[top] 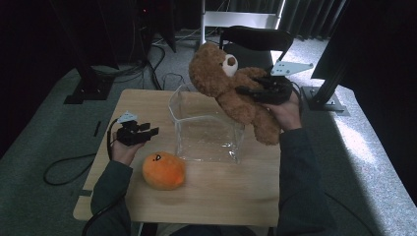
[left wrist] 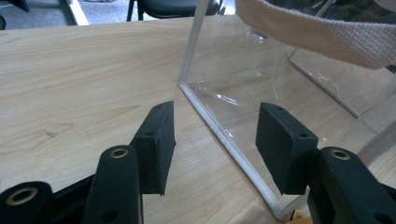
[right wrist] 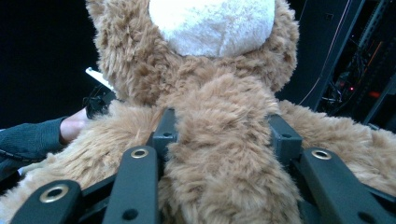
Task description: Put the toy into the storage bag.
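Observation:
A brown teddy bear (top: 227, 84) with a white muzzle hangs tilted over the right rim of a clear plastic bag (top: 206, 129) that stands open on the wooden table (top: 231, 191). My right gripper (top: 255, 92) is shut on the teddy bear, its jaws squeezing the fur of the body (right wrist: 219, 140). My left gripper (top: 147, 132) rests open near the table's left edge, pointing at the bag's lower corner seam (left wrist: 219, 130), with nothing between its jaws. An orange plush toy (top: 163, 170) lies on the table in front of the bag.
A black chair (top: 255, 42) stands behind the table. Black stands and cables (top: 93, 83) crowd the floor at the far left. A metal post base (top: 324, 101) sits on the floor to the right.

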A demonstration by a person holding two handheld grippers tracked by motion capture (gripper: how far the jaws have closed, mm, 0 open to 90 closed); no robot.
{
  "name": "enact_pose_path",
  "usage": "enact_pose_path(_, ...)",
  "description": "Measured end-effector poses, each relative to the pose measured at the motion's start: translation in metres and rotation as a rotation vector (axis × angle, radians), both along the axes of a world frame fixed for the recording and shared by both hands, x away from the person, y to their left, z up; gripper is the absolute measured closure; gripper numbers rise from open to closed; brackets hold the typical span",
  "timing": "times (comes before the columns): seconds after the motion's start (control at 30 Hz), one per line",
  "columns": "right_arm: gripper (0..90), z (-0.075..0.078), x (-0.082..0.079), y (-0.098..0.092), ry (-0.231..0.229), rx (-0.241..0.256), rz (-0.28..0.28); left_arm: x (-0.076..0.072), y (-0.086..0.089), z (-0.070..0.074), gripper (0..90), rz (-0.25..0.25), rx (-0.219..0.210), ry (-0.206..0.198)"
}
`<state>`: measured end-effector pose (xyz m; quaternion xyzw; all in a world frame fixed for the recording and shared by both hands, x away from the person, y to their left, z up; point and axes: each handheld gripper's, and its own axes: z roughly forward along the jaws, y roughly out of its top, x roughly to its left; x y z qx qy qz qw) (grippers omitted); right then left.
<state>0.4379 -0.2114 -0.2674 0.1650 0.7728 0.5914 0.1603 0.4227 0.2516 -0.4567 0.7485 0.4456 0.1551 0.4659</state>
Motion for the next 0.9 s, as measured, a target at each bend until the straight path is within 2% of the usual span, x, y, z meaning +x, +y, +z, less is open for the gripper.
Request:
enact_pose_path(0.7,57.1,-0.003,0.023,0.025,0.031,0.02,0.028,0.011,-0.012,0.009,47.9,-0.021,0.0,-0.019)
enact_pose_path(0.9,57.7,-0.004,0.029,0.03,0.036,0.003,0.023,0.013,-0.013,0.012,48.0,-0.02,-0.007,-0.024)
